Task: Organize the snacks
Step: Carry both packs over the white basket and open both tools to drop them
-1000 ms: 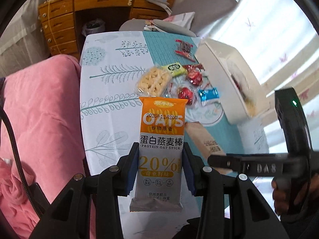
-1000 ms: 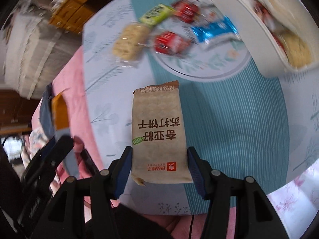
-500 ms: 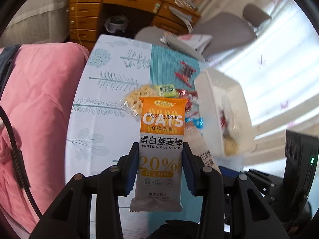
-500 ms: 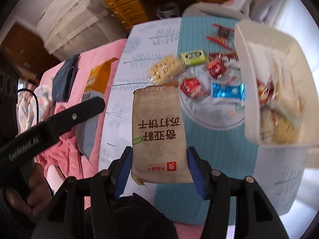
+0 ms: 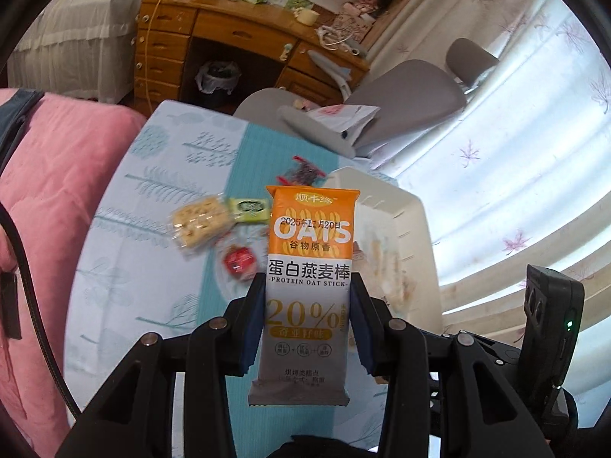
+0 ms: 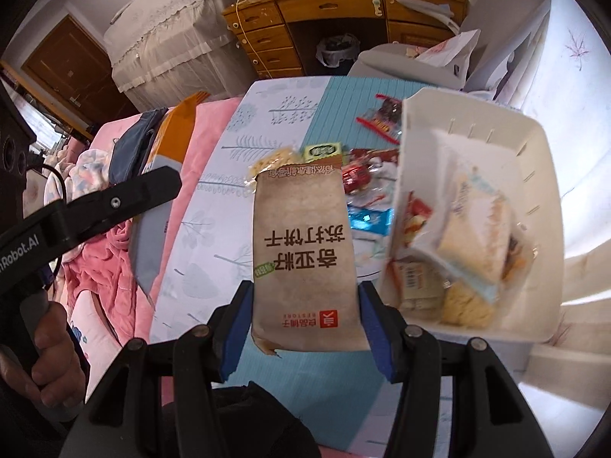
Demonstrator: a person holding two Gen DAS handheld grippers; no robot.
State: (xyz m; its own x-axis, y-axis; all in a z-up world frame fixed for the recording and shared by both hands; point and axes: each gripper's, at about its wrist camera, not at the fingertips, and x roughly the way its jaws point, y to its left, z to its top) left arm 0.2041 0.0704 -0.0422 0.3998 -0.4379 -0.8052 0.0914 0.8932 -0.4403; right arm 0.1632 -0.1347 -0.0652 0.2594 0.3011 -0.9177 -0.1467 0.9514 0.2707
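My left gripper is shut on an orange and grey oat stick packet, held upright above the table. My right gripper is shut on a brown cracker packet, its print upside down. A white bin with several wrapped snacks inside sits on the table to the right; in the left wrist view the white bin lies just behind the oat stick. Loose snacks lie on the blue patterned tablecloth: a yellow cracker pack, a green sweet, a red sweet and a blue wrapper.
A pink blanket covers the seat left of the table. Behind the table stand a grey chair with a bag on it and a wooden desk. The other gripper and a hand show at the left of the right wrist view.
Both grippers have risen and rolled while keeping their packets. The table, loose snacks and white bin now sit farther below, and more of the desk and chair shows.
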